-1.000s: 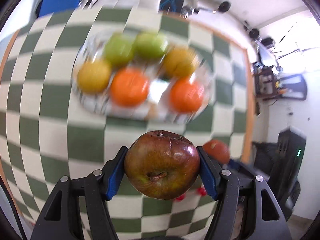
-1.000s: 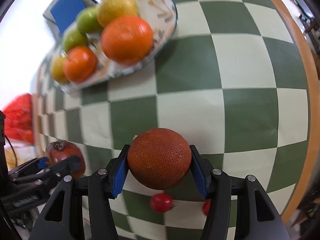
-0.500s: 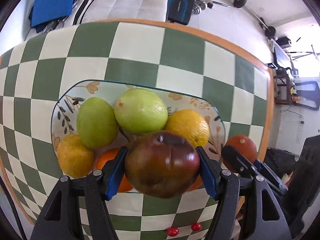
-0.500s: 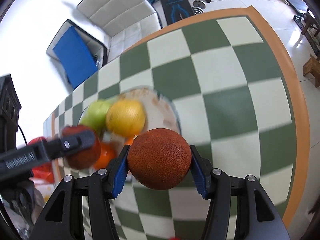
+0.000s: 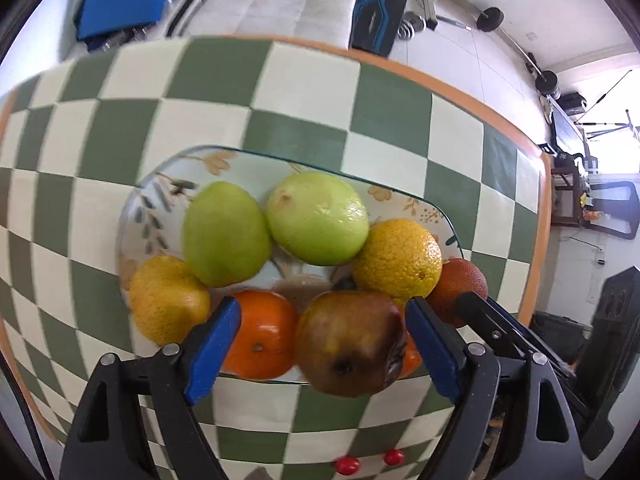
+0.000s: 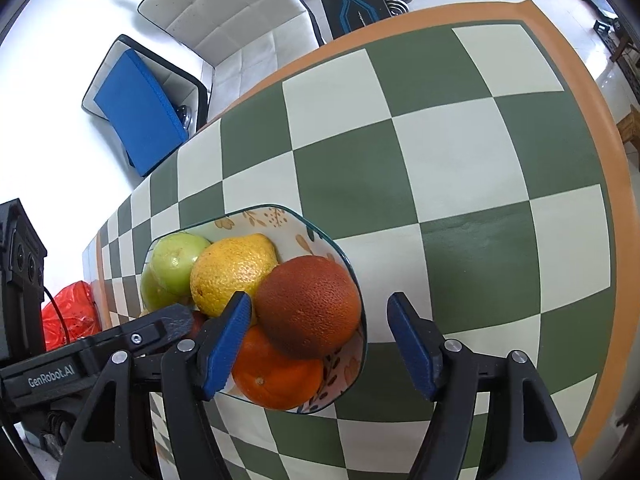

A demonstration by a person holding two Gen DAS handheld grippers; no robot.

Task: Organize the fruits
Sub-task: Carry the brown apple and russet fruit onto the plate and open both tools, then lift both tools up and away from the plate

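A patterned plate (image 5: 160, 208) on the checkered table holds several fruits: green ones (image 5: 316, 216), yellow ones (image 5: 396, 256) and an orange (image 5: 260, 332). My left gripper (image 5: 324, 344) is open over the plate's near edge, with a dark red-brown apple (image 5: 352, 344) lying between its fingers among the other fruit. My right gripper (image 6: 320, 344) is open too. A dark rough orange (image 6: 308, 304) lies on the plate (image 6: 340, 376) between its fingers, on top of a bright orange (image 6: 276, 376). The right gripper also shows in the left wrist view (image 5: 480, 312).
Two small red cherry tomatoes (image 5: 368, 460) lie on the table in front of the plate. The table's orange edge (image 6: 612, 152) runs along the far and right sides. A white sofa (image 6: 232, 12) and a blue cushion (image 6: 136, 108) stand beyond the table.
Both grippers have opened: the apple and the dark orange now lie on the plate instead of being squeezed. Both grippers came down closer to the plate.
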